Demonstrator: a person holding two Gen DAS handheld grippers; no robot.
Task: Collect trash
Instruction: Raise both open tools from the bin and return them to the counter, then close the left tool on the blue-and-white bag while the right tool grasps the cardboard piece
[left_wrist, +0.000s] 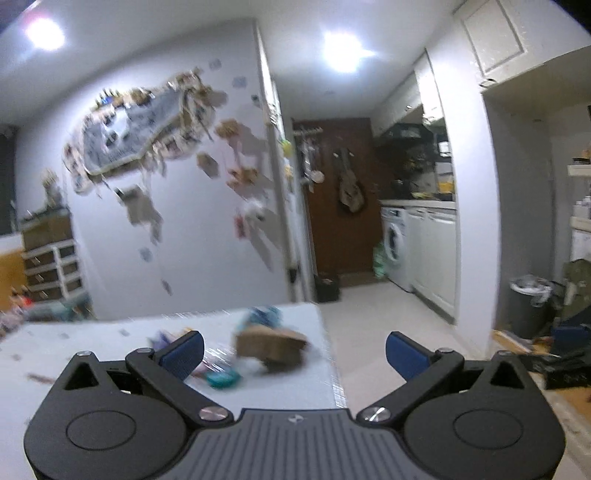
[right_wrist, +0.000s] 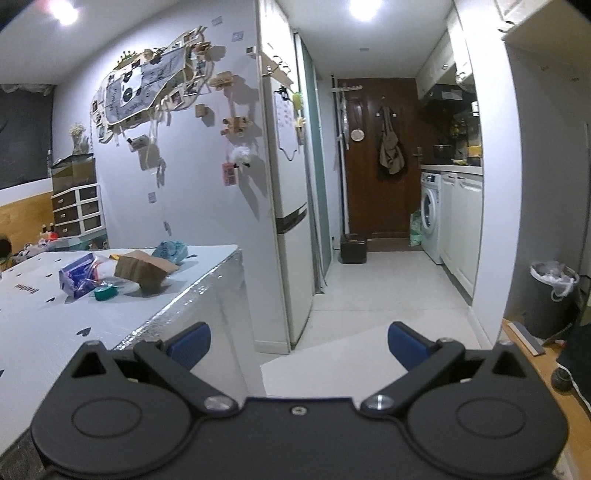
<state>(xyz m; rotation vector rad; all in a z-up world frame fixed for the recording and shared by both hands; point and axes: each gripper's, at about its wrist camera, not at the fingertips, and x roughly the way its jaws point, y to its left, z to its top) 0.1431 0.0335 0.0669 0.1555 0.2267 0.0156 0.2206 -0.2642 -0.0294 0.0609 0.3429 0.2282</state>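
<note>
Crumpled brown cardboard (right_wrist: 142, 271), blue wrappers (right_wrist: 79, 277), teal lid (right_wrist: 105, 292) clustered on table (right_wrist: 155, 317).

The left gripper (left_wrist: 294, 353) is held level, its two blue-padded fingers (left_wrist: 183, 353) spread wide apart with nothing between them. Its black linkage arms angle outward from the grey ribbed body. The right gripper (right_wrist: 299, 343) is held in the same level pose, blue fingertips (right_wrist: 406, 343) likewise far apart and gripping nothing. The left wrist view is motion-blurred.
</note>
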